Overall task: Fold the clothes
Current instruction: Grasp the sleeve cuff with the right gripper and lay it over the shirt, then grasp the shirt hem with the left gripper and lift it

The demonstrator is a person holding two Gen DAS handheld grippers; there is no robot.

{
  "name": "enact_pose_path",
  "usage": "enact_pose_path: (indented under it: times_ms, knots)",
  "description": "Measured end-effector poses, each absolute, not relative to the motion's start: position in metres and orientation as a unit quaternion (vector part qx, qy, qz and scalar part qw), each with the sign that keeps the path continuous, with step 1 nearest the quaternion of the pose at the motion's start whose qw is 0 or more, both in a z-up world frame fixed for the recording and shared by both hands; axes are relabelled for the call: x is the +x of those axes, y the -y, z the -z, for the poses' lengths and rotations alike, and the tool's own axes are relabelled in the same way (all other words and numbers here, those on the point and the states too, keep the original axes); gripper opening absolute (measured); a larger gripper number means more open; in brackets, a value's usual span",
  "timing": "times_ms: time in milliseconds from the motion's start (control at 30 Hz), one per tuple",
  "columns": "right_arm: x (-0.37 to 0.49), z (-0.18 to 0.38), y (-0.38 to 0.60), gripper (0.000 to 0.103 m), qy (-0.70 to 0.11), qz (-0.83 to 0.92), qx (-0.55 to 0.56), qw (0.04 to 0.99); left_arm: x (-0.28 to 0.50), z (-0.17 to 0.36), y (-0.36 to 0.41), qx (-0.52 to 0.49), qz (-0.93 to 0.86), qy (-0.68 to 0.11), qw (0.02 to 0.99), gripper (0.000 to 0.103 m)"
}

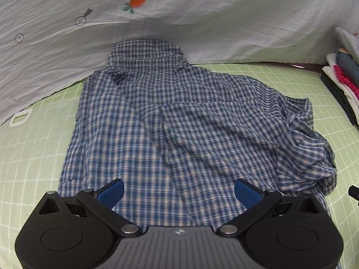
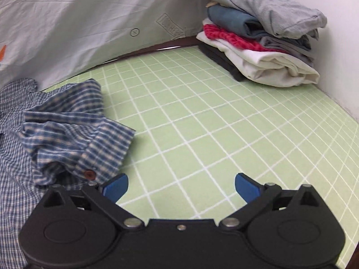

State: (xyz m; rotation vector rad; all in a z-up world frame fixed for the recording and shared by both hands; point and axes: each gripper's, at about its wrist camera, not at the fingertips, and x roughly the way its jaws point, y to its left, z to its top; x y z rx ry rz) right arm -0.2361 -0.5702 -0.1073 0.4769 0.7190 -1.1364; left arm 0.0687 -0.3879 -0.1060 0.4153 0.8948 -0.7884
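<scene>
Mid-fold on the plaid shirt [image 1: 170,121]; it lay on the green grid table [image 1: 40,139], collar at 12 o'clock against the white sheet [image 1: 202,18], left side already folded in, right sleeve [image 2: 74,132] bunched at 3 o'clock; left tongs [image 1: 179,192] were released, hovering over the hem at 6 o'clock, nothing between the pads; right tongs [image 2: 181,187] were also released, wide, over bare mat, sleeve at their 9 o'clock; next move likely needs a pinch on that cuff and a sweep across the body; no containers seen; finished stack [image 2: 264,38] sat at 1 o'clock.
</scene>
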Motion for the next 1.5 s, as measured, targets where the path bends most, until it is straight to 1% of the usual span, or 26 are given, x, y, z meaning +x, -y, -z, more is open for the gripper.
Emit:
enact_pose_path:
  times_ms: [67,167,300,467,533,567,600,633,667,700,733,767,900,1100,1267,1367,1433,1467,1500]
  knots:
    - [-0.239,0.11,0.577,0.103,-0.333,0.53,0.213,0.75,0.061,0.109,0.41,0.212,0.384,-0.414,0.797,0.103]
    - [-0.241,0.116,0.586,0.103,-0.342,0.542,0.206,0.74,0.055,0.108,0.434,0.214,0.408,-0.415,0.785,0.103]
    - [-0.247,0.128,0.6,0.103,-0.352,0.551,0.22,0.724,0.045,0.102,0.462,0.2,0.47,-0.413,0.754,0.103]
    - [-0.251,0.134,0.611,0.103,-0.353,0.554,0.233,0.717,0.038,0.105,0.487,0.168,0.524,-0.435,0.713,0.103]
    - [-0.251,0.134,0.614,0.103,-0.352,0.555,0.234,0.716,0.036,0.111,0.497,0.175,0.524,-0.439,0.708,0.1]
    - [-0.25,0.134,0.615,0.103,-0.352,0.556,0.233,0.716,0.034,0.115,0.502,0.18,0.523,-0.44,0.708,0.092]
    - [-0.25,0.134,0.615,0.103,-0.352,0.557,0.233,0.716,0.035,0.118,0.505,0.181,0.523,-0.444,0.705,0.08]
    - [-0.249,0.134,0.615,0.103,-0.353,0.557,0.232,0.715,0.036,0.121,0.508,0.181,0.523,-0.448,0.703,0.073]
    - [-0.248,0.134,0.614,0.103,-0.353,0.557,0.231,0.715,0.038,0.124,0.51,0.178,0.521,-0.453,0.701,0.058]
    - [-0.248,0.134,0.614,0.103,-0.354,0.558,0.23,0.715,0.04,0.126,0.511,0.175,0.518,-0.459,0.7,0.038]
    - [-0.247,0.134,0.613,0.103,-0.355,0.557,0.229,0.715,0.042,0.127,0.51,0.172,0.515,-0.462,0.702,0.027]
    - [-0.247,0.134,0.612,0.103,-0.356,0.557,0.227,0.715,0.044,0.128,0.508,0.169,0.512,-0.464,0.703,0.013]
    - [-0.241,0.132,0.607,0.103,-0.365,0.553,0.216,0.717,0.057,0.12,0.49,0.142,0.51,-0.466,0.709,0.009]
    - [-0.222,0.124,0.586,0.103,-0.376,0.532,0.192,0.734,0.082,0.084,0.448,0.096,0.476,-0.435,0.759,0.008]
    - [-0.199,0.118,0.561,0.103,-0.379,0.509,0.18,0.752,0.115,0.064,0.394,0.06,0.428,-0.41,0.803,0.007]
    - [-0.184,0.114,0.544,0.103,-0.378,0.493,0.169,0.765,0.142,0.065,0.353,0.023,0.381,-0.407,0.83,0.007]
    - [-0.175,0.112,0.534,0.103,-0.377,0.484,0.163,0.773,0.159,0.072,0.33,0.001,0.343,-0.411,0.845,0.011]
    - [-0.17,0.11,0.528,0.103,-0.376,0.481,0.161,0.776,0.169,0.074,0.316,-0.009,0.314,-0.415,0.854,0.015]
    - [-0.167,0.108,0.522,0.103,-0.374,0.476,0.161,0.78,0.176,0.072,0.305,-0.015,0.293,-0.419,0.859,0.024]
